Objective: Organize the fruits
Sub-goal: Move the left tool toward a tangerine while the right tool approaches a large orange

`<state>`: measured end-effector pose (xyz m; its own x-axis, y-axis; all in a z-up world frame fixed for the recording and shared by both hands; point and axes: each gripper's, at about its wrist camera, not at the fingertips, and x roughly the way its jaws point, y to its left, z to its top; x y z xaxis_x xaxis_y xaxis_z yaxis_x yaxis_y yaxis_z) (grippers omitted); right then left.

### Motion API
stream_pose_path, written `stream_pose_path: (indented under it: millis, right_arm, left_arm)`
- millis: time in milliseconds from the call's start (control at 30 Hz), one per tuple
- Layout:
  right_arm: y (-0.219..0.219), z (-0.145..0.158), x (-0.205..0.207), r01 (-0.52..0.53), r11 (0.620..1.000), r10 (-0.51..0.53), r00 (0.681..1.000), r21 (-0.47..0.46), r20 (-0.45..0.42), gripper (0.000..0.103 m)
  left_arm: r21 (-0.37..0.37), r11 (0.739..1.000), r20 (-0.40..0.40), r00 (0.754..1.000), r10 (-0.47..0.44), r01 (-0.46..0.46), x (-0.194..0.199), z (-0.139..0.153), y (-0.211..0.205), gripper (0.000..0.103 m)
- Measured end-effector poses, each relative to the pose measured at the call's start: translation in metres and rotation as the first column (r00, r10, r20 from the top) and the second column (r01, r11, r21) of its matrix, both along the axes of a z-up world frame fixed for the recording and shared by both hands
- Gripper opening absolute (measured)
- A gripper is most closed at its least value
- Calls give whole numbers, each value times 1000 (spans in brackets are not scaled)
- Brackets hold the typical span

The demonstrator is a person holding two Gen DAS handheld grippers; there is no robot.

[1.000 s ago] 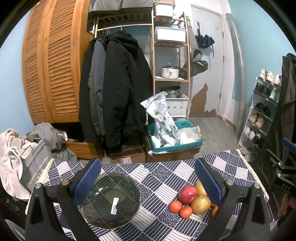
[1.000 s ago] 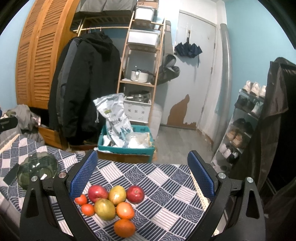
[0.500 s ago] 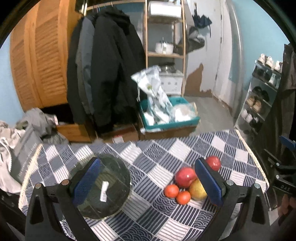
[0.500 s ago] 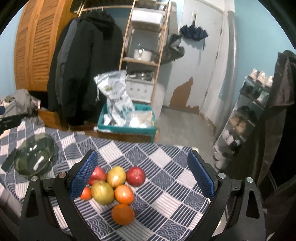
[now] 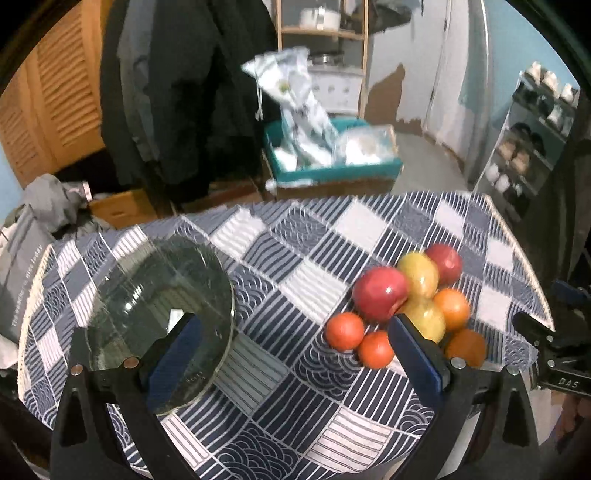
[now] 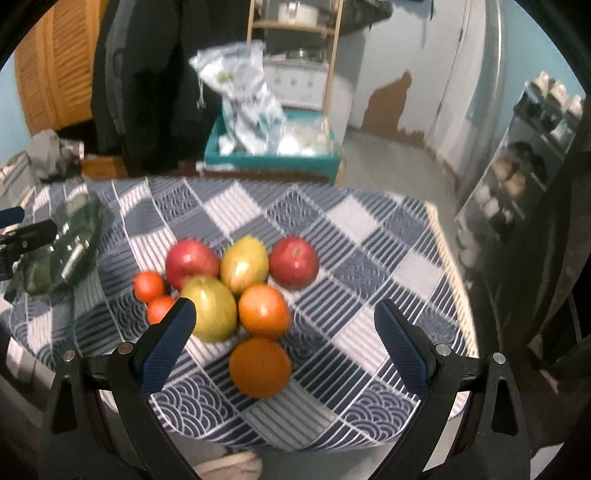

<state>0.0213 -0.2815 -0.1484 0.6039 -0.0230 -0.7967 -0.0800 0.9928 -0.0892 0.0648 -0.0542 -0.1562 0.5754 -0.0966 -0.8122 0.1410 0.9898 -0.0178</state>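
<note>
A pile of fruit lies on the patterned tablecloth (image 5: pixel 280 266): two red apples (image 6: pixel 293 262), two yellow-green mangoes (image 6: pixel 212 308), oranges (image 6: pixel 260 367) and small red tomatoes (image 6: pixel 149 286). A dark glass bowl (image 5: pixel 159 306) sits at the table's left, empty. My left gripper (image 5: pixel 293 345) is open above the cloth, its left finger over the bowl, its right finger in front of the pile (image 5: pixel 402 299). My right gripper (image 6: pixel 282 338) is open, hovering over the near orange; its left finger sits in front of a mango.
The table's edge (image 6: pixel 448 273) drops off at the right, near a shoe rack (image 6: pixel 532 155). Beyond the far edge stand a teal crate with bags (image 5: pixel 328 155), hanging dark coats (image 5: pixel 184 92) and a wooden shelf (image 5: pixel 325 33). Clothes (image 5: pixel 48 210) lie at the left.
Both grippers have tilted down and moved closer to the table, so the fruit and bowl now fill more of each view. Both stay open; nothing was picked up.
</note>
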Motion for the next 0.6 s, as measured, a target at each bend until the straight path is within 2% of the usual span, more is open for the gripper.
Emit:
stream_pose_path:
  millis: [167,367,600]
  right_arm:
    - [-6,-27,4,6,1000,-4,996,26,-93,96]
    - [-5,-55,10,-1,998,13,982,66,-189,96]
    - [1,-87,14,-20,999,26,965,26,-262,96]
  left_arm:
    - [19,1000,-97,995,-1,3,9,-36,-4,101]
    - [41,999,-149,989,4,2,16,-59,-6,101]
    - [18,1000,-189,982,4,-1,23,-75,-9,101]
